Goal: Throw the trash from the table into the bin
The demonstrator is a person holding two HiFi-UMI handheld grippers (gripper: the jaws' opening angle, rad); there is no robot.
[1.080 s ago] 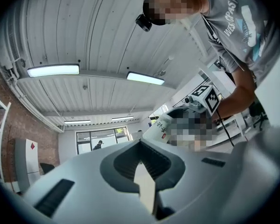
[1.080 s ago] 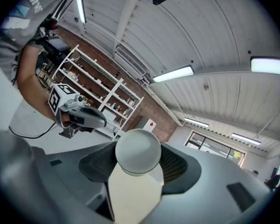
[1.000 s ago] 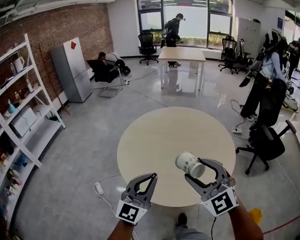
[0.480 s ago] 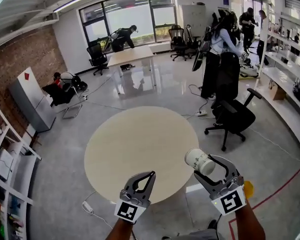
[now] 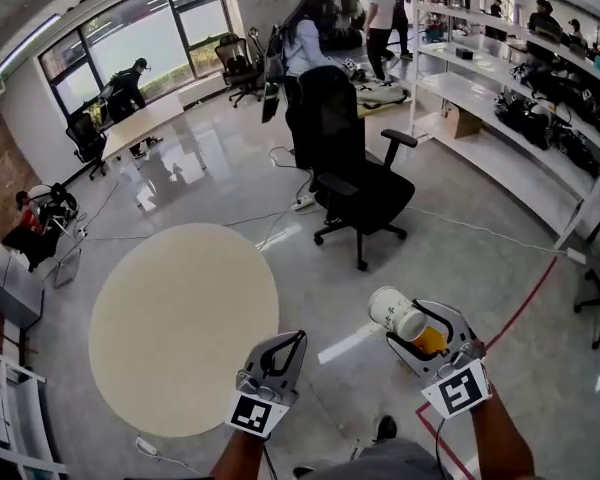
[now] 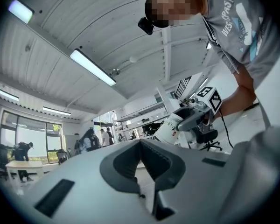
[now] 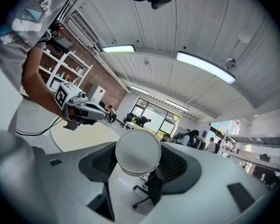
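Office floor; round desk (image 5: 180,318), left, bare. Right tool (image 5: 402,325): jaws clamped on paper cup (image 5: 388,308), carried over floor right of desk. Left tool (image 5: 295,341): closed, empty. Bin unseen; drop outstanding.

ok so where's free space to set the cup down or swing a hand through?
Table top is all bare. Floor between the table, chair and red line is open too. Crowded: people behind the chair, shelves at right, cables on the floor past the table.
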